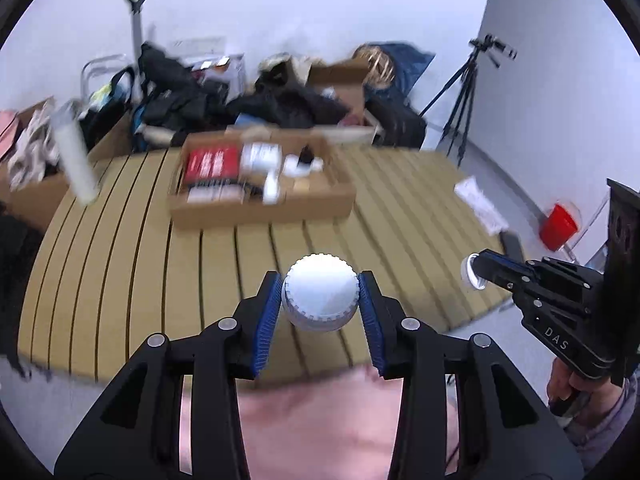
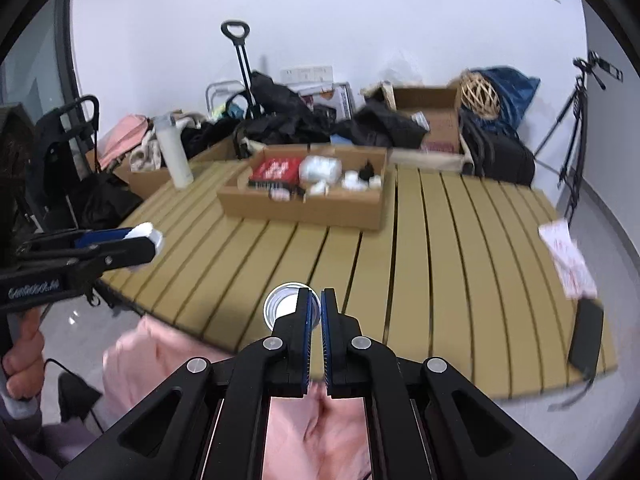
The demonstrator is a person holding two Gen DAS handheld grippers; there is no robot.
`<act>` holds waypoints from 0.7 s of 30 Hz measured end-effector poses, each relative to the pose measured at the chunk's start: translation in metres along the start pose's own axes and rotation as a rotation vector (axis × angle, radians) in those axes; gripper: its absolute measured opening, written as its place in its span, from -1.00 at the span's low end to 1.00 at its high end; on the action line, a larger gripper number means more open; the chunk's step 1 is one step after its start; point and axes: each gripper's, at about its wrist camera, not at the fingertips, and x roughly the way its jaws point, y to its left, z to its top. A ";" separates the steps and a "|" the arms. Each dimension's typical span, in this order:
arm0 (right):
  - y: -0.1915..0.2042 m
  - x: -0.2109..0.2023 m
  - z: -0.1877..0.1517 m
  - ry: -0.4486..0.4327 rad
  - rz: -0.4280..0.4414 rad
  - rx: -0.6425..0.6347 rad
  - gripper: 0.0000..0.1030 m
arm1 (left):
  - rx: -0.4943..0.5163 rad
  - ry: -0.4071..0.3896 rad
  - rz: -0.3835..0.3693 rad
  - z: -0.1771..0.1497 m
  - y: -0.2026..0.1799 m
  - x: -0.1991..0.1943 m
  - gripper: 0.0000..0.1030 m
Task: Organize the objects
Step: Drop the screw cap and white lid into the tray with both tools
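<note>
The left tongs (image 1: 321,312) are pinching a white bottle (image 1: 319,296) by its sides, with one blue pad (image 1: 271,312) on each side of it. The round ridged end of the bottle faces up at the camera, so its long way seems to run down toward the bench (image 1: 160,280), though the rest of it is hidden. The right tongs (image 2: 316,320) are pressed together on the rim of a small round cap (image 2: 286,308), whose open side, shiny inside, faces the camera. Both things are up in the air over the near edge of the bench, above the person's pink lap (image 2: 320,432). The cardboard box (image 2: 308,200) lies straight ahead, across the slats, farther in on the bench, and it already holds a red pack and small white things. From the left camera the right tongs and the cap are off to the right, well apart from the bottle. Both hands look about the same way off from the box. I think the next move is either to put the cap on the bottle or to carry both forward to the box.
</note>
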 end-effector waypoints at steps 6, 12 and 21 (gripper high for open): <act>-0.032 0.052 0.094 0.009 0.009 -0.038 -0.90 | 0.002 0.046 -0.013 0.086 0.014 0.055 -0.31; -0.067 0.165 0.169 0.150 0.089 0.042 -0.90 | -0.057 0.220 -0.098 0.144 0.038 0.167 -0.31; -0.088 0.361 0.159 0.470 -0.047 0.003 -0.90 | -0.105 0.421 -0.059 0.099 0.058 0.317 -0.31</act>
